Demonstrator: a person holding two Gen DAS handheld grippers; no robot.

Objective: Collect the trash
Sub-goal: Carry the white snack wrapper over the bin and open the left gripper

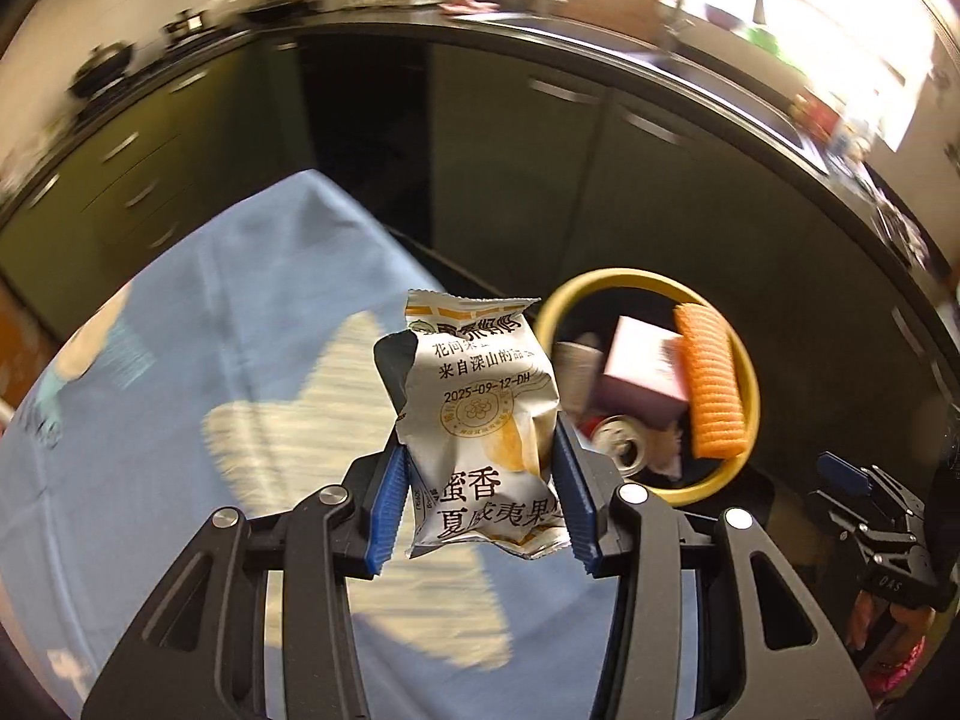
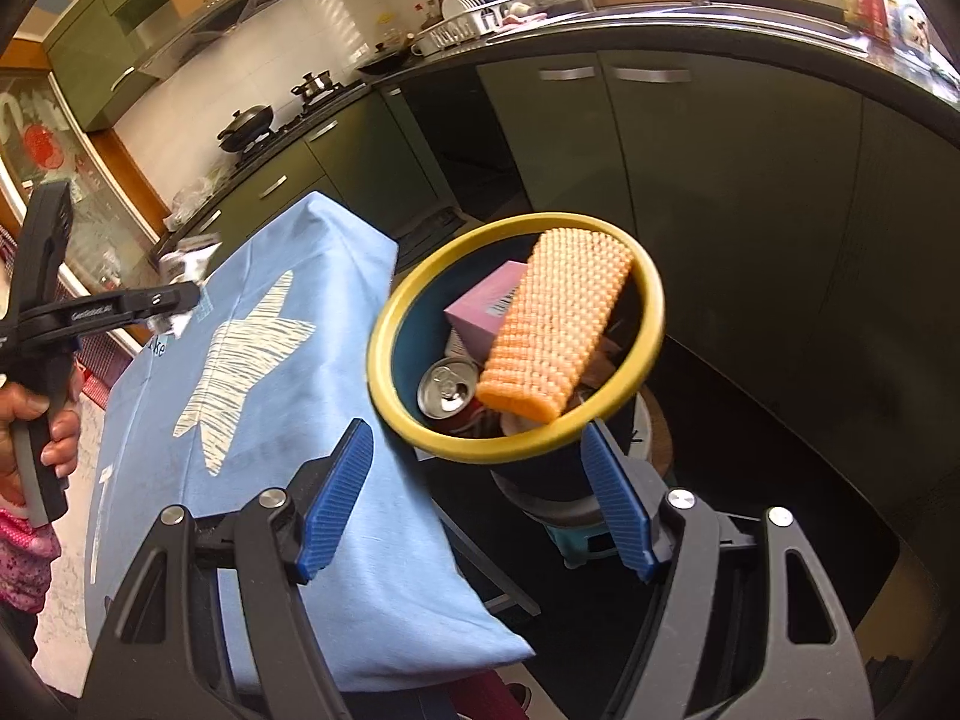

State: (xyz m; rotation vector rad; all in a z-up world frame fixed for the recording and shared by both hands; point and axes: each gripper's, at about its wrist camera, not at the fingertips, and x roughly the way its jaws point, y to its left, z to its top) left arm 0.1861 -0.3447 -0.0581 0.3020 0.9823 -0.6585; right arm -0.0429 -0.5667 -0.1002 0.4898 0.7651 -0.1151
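Left wrist view: my left jaws clamp the snack wrapper [image 1: 483,420] past the desk's [image 1: 240,312] edge toward the bin [image 1: 747,372], my right jaws apart, empty.

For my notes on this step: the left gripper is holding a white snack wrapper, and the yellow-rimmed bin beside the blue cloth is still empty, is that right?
Not quite. The left gripper does hold the snack wrapper, but the bin is not empty: the right wrist view shows an orange foam net, a pink box and a can inside.
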